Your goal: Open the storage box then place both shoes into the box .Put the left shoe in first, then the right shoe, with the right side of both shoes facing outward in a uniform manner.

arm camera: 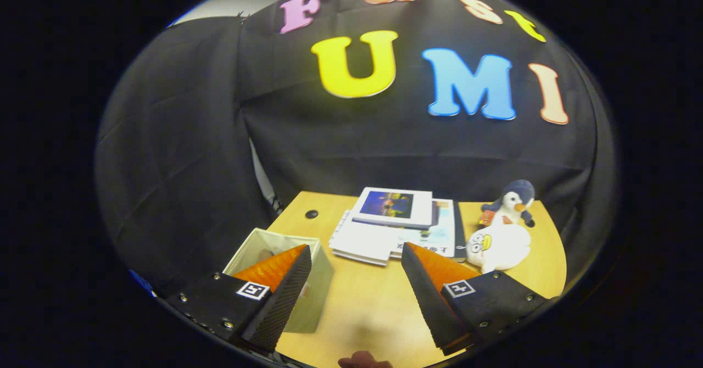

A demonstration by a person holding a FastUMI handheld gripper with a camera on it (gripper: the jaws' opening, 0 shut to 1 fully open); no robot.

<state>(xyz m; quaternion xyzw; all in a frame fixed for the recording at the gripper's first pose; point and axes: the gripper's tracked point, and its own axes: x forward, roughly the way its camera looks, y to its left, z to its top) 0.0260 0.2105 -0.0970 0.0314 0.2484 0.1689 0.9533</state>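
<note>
The gripper (354, 255) is held above the wooden table (362, 307) with its two fingers spread wide apart, and nothing is between them except bare table top. Behind the left finger stands the storage box (316, 280), a pale fabric box with soft walls; its top is open, and the finger covers a part of the opening, so I cannot tell clearly what lies inside. Beyond the fingers, near the far side of the table, there is a stack of books (392, 225), with a white book carrying a dark picture on top of the others. Just to the right of the books sits a white plush toy (500, 247), and a small plush penguin (516, 200) stands behind it, close to the black cloth wall. A small dark round spot (311, 213) is on the table to the left of the books.
</note>
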